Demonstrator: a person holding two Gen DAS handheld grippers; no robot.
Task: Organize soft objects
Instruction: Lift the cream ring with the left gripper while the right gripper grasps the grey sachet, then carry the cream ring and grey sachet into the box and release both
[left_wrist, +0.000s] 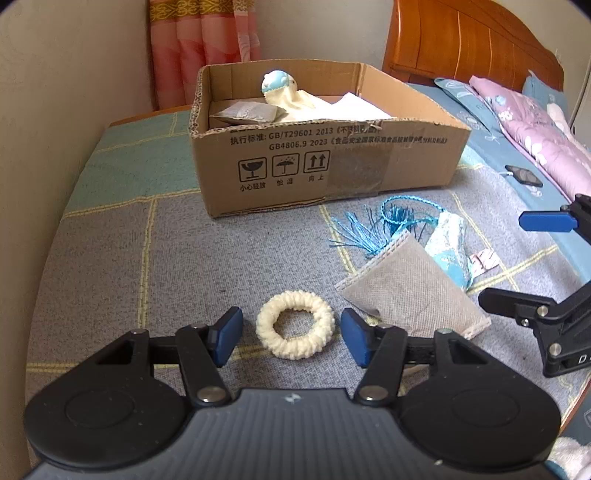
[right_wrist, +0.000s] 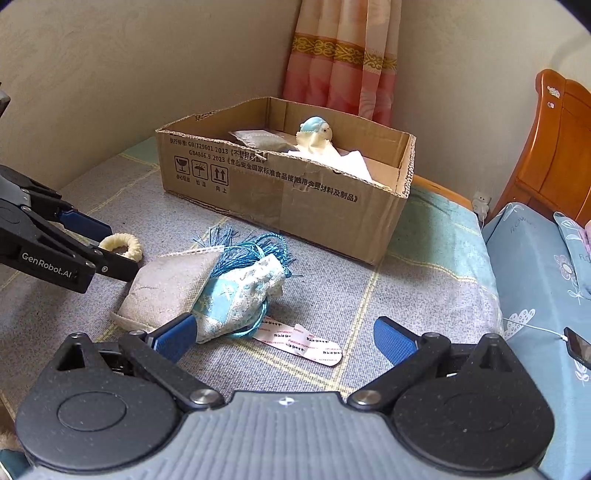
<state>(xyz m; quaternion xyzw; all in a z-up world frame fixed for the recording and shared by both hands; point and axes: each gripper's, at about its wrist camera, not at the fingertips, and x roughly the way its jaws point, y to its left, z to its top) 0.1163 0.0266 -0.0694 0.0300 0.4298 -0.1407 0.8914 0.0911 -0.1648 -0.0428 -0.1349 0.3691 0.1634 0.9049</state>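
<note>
Left wrist view: my left gripper (left_wrist: 291, 341) sits low over the grey checked bedspread (left_wrist: 147, 266) with its jaws spread wide, one blue pad on either side of a cream knitted ring (left_wrist: 295, 325). The ring lies flat between the pads, which stand clear of it; nothing is gripped. Just right of the ring lies a grey fabric sachet (left_wrist: 413, 291), and behind that a pale blue embroidered pouch (left_wrist: 448, 243) with a blue tasselled cord (left_wrist: 373, 227).

Right wrist view: my right gripper (right_wrist: 286, 338) is likewise wide open and empty. Its left pad sits against the near edge of the pouch (right_wrist: 240, 295), which leans on the sachet (right_wrist: 166, 288); a flat pink-printed strip (right_wrist: 306, 345) lies on the bedspread between the fingers, untouched.

Both views: an open cardboard box (left_wrist: 332, 162) stands farther back on the bed, near the wall and a pink curtain (left_wrist: 199, 48). Inside it are a small plush figure with a blue cap (left_wrist: 279, 86), a second grey sachet (left_wrist: 247, 110) and white cloth (left_wrist: 354, 107) (partly hidden by the box wall). A phone (left_wrist: 524, 175) rests on the bedding to the right.
</note>
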